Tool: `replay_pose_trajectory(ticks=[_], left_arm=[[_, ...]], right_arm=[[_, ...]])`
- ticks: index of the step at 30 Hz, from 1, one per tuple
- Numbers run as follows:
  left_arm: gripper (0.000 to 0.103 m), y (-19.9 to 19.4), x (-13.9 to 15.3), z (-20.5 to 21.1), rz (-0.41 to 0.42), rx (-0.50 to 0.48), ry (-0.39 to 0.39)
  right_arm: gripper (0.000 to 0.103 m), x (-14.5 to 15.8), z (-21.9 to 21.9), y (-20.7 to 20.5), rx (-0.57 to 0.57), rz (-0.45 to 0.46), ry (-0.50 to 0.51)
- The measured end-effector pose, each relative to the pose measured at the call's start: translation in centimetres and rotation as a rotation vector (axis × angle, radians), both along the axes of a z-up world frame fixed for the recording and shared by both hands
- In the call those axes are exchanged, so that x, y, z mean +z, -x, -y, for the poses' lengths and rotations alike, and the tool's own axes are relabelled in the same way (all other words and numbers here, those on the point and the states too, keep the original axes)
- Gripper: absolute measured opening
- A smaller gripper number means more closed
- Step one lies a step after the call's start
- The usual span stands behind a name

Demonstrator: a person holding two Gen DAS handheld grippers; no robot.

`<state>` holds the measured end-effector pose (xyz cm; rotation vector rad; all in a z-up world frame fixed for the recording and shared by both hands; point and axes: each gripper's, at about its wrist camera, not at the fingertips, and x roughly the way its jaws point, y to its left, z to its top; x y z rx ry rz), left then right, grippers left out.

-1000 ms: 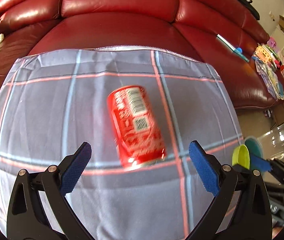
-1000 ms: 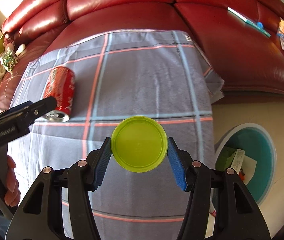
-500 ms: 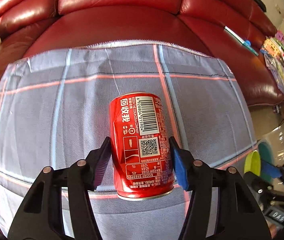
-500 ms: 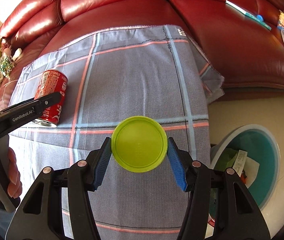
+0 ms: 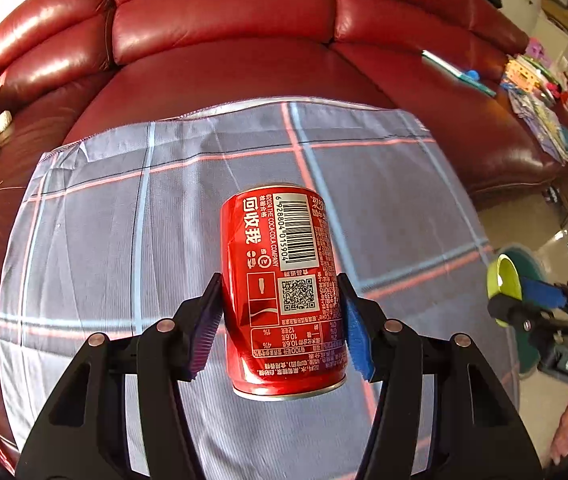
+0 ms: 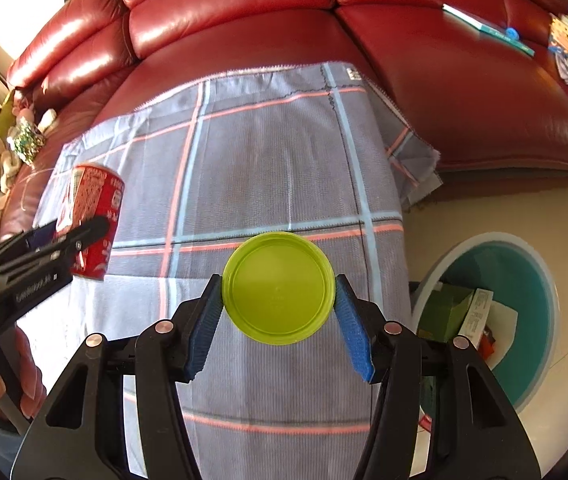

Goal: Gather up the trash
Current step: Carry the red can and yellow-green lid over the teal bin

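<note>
Left claw (image 5: 279, 320) grips a red Coca-Cola can (image 5: 281, 296) marked "回收我"; right claw (image 6: 277, 312) clamps a lime lid (image 6: 277, 287).

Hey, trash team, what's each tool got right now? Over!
Left tool shut on red can, lifted off plaid cloth. Right tool shut on green lid. Teal bin on floor right, path open.

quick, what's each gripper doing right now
left gripper: shut on the red can, lifted off the cloth.
right gripper: shut on the green lid.
</note>
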<state>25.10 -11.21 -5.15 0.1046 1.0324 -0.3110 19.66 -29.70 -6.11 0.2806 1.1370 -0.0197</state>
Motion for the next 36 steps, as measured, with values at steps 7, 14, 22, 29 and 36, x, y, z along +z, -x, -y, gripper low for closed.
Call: replay_pose_trajectory(ticks=[7,14,22,29,36], left_arm=[[0.053,4.9,2.7,1.6,0.036,-0.059,0.013],[0.053,9.4,4.5,3.8,0.061,-0.098,0.023],[0.053,14.0,5.5,7.6,0.074,-0.169,0.030],[0.053,15.6,5.5,12.3,0.070,-0.272,0.015],[0.053,16.1,3.9,17.5,0.035,-0.357,-0.011]], right_arm=[[0.057,2.4,1.1,3.7,-0.017,0.048,-0.002],[0.057,4.2,3.2,8.2,-0.040,0.091,0.003],[0.057,4.9,6.4,12.9,-0.069,0.124,0.007],[0.057,5.2,11.0,15.7,-0.141,0.141,0.021],[0.057,4.9,16.2,17.6,-0.234,0.150,0.004]])
